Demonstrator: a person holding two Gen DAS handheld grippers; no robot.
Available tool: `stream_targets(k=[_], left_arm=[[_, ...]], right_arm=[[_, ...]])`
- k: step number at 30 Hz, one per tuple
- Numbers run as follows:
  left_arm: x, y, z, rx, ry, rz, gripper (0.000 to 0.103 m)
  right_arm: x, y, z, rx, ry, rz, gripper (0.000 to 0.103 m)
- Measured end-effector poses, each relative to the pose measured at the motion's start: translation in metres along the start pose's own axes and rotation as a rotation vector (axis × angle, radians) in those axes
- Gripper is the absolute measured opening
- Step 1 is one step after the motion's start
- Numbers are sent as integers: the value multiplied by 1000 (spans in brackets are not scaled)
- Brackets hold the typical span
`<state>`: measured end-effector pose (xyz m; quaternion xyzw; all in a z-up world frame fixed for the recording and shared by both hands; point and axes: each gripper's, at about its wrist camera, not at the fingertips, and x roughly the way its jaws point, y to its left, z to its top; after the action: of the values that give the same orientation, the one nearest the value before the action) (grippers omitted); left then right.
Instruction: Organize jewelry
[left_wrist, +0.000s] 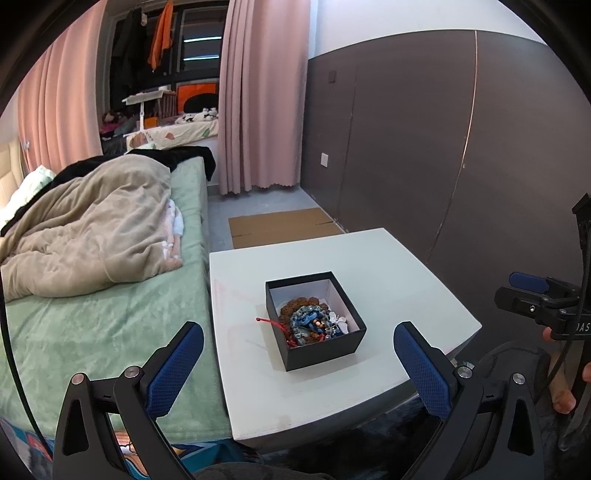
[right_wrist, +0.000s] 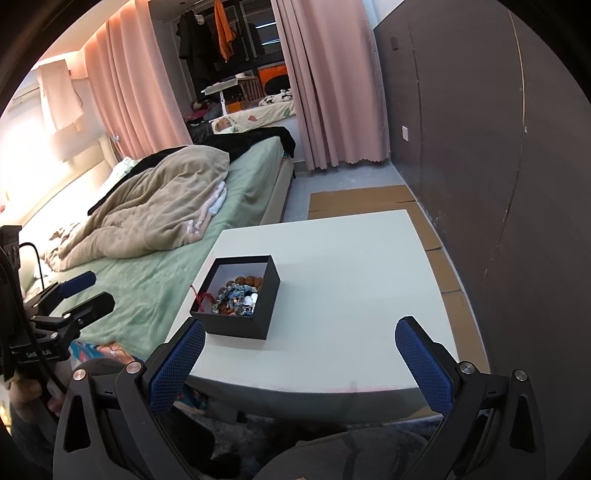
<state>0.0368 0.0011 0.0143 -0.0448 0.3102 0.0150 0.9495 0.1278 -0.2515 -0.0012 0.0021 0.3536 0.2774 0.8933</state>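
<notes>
Nearest the lenses, I am holding both tools released: the left gripper (left_wrist: 298, 363) is spreading its blue, mesh-textured pads (left_wrist: 176, 369) wide over the near edge of the table (left_wrist: 406, 280), and the right gripper (right_wrist: 300, 360) is gaping the same way, grasping nothing. Just beyond them, a square black box (left_wrist: 325, 347) with a pale lining is sitting open on the smooth white tabletop, toward its left side. Inside it, the jewelry (left_wrist: 314, 323) is lying heaped: brown knobbly beads, blue and clear round beads, silver petal shapes, and a red cord (left_wrist: 269, 322) trailing over the box's left wall. Left of the table, a fuzzy green bed (left_wrist: 110, 325) is carrying a rumpled beige blanket (left_wrist: 92, 236). Farther off, flat cardboard (left_wrist: 280, 225) is lying on the floor before pleated pink curtains (left_wrist: 262, 92).
</notes>
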Motion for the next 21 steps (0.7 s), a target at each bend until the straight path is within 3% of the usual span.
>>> stream_targets(k=[21], left_arm=[[-2, 7, -2, -3, 1, 13, 103]], right_arm=[[0, -2, 0, 6, -1, -1, 103]])
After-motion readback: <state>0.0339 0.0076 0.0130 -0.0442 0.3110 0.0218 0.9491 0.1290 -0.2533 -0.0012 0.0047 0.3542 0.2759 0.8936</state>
